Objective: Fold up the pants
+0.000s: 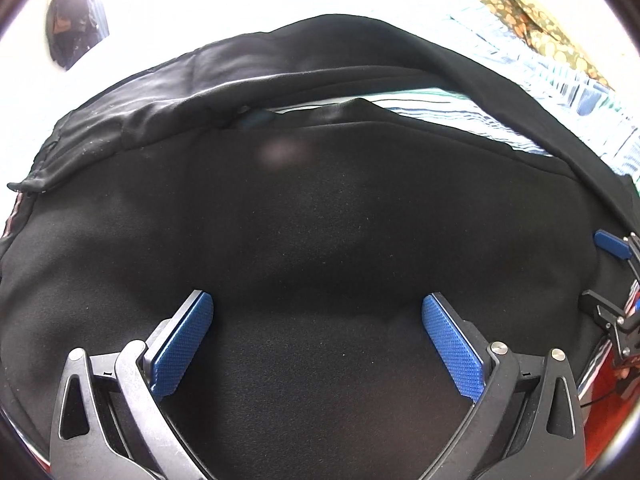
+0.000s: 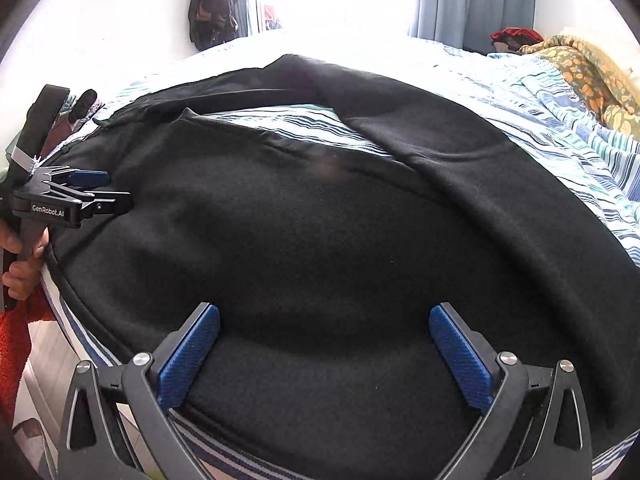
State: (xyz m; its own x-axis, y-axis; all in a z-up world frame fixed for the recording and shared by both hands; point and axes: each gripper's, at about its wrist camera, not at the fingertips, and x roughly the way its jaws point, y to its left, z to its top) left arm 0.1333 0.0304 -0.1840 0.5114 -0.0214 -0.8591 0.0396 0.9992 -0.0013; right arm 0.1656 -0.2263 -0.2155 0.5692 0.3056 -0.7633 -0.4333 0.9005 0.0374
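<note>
Both tools gape wide and hold nothing: the left gripper (image 1: 317, 344) and the right gripper (image 2: 324, 354) hover just over the black pants (image 2: 304, 232), which lie on the striped bedspread (image 2: 568, 128), legs running away from the cameras toward the window

The pants (image 2: 320, 240) are plain black. The bed sheet (image 2: 560, 128) under them has blue, green and white stripes. A blanket (image 2: 592, 76) has an orange and olive flower pattern. The fingers (image 2: 188, 360) carry blue textured pads on dark grey frames. The curtain (image 2: 472, 0) is grey-blue.
</note>
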